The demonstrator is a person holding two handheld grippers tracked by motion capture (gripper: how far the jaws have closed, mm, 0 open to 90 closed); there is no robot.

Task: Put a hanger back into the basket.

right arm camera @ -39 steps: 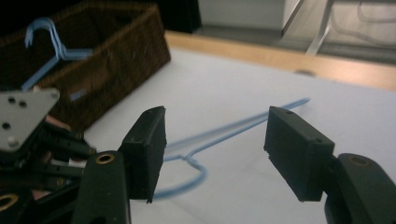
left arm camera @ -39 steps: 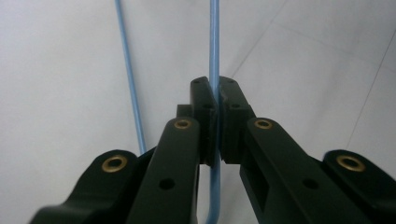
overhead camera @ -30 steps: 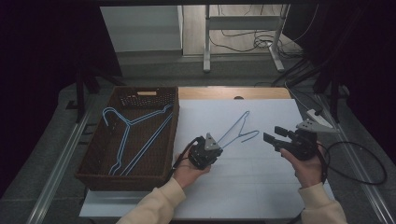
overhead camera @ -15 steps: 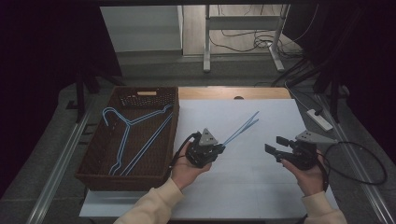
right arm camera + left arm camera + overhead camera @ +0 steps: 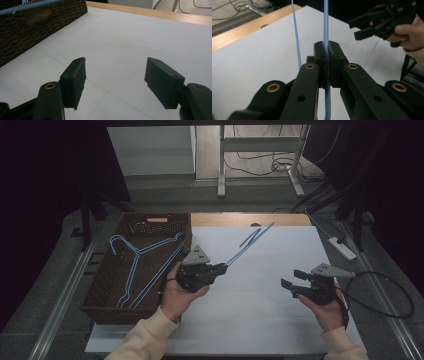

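White table [image 5: 260, 320]: left gripper [image 5: 326, 53] pinches blue hanger [image 5: 326, 20]; right gripper [image 5: 115, 80] spread

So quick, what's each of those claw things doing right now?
Left gripper: closed on the blue hanger, lifting it off the table.
Right gripper: open, nothing between its jaws, which have just been opening.

I see the white table [image 5: 260, 310] from a camera fixed above my side, looking forward and down. The camera on my left gripper [image 5: 327, 53] looks along its jaws, close over the table toward my right gripper [image 5: 384, 20]. The right gripper's [image 5: 115, 80] camera sits low, facing the basket [image 5: 37, 27]. All three share the table.
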